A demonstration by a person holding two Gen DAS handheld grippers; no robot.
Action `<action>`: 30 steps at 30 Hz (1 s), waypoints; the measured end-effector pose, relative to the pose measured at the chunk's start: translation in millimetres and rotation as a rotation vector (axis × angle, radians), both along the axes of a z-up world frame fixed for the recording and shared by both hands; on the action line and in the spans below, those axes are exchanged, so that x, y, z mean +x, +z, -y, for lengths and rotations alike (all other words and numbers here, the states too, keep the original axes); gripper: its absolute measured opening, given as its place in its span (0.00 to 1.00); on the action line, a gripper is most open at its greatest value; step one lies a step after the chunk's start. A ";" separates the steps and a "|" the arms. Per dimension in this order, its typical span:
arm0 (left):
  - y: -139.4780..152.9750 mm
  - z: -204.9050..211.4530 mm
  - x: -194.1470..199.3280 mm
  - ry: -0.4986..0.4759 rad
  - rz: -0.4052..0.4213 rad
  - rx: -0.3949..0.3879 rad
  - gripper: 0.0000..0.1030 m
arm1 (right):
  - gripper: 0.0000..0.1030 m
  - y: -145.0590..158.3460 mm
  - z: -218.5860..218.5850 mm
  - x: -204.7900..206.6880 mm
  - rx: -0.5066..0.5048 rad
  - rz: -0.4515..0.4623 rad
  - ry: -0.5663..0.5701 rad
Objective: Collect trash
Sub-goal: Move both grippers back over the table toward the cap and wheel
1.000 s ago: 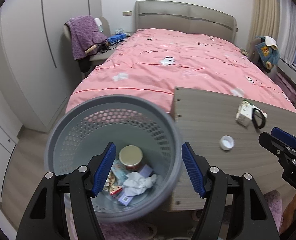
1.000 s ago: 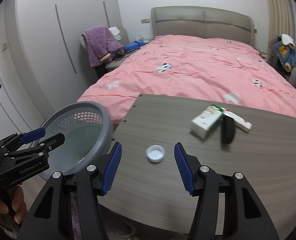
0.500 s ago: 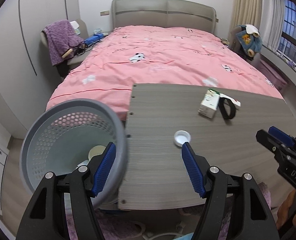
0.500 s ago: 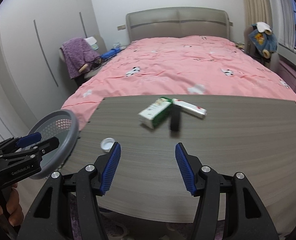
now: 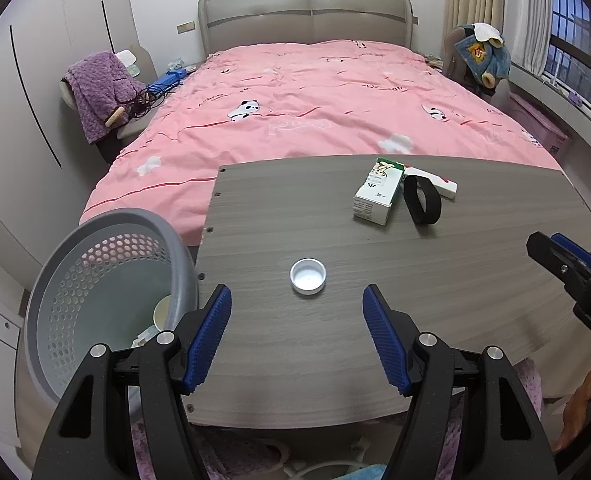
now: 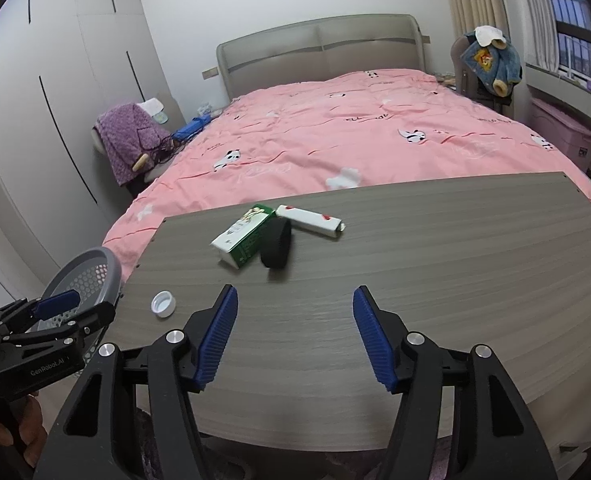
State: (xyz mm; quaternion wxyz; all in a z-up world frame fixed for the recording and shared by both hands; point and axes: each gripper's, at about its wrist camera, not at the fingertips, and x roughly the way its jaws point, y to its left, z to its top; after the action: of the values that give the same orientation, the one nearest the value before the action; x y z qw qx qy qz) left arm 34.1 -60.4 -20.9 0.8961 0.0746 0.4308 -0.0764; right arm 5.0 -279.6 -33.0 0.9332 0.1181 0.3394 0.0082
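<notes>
Cap (image 5: 308, 276) just ahead of left tongs (image 5: 296, 340).

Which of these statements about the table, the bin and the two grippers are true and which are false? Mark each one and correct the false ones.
1. The white cap lies alone on the table, apart from the other items. True.
2. The black band lies inside the grey bin. False: it rests on the table against the green and white carton.
3. The left gripper holds the cap. False: its jaws are open and empty, with the cap ahead of them.
4. The bin already has trash in it. True.
5. The right gripper is shut on the white box. False: its jaws have just been opening, with nothing between them.
</notes>
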 end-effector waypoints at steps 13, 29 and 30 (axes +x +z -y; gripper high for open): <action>-4.3 13.5 13.9 0.004 0.002 0.003 0.64 | 0.57 -7.6 14.3 13.0 0.008 -0.016 -0.023; -9.9 -1.1 30.0 0.055 0.043 -0.004 0.64 | 0.57 -24.1 -2.5 41.4 -0.027 -0.072 0.015; -10.4 -2.8 30.4 0.060 0.046 -0.002 0.64 | 0.57 -27.2 -4.8 45.0 -0.030 -0.081 0.019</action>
State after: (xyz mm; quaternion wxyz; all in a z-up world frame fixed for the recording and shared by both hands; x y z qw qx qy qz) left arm 64.5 -57.7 -31.3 0.9078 0.0623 0.4120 -0.0483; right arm 49.9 -274.8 -60.2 0.9202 0.1010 0.3782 0.0074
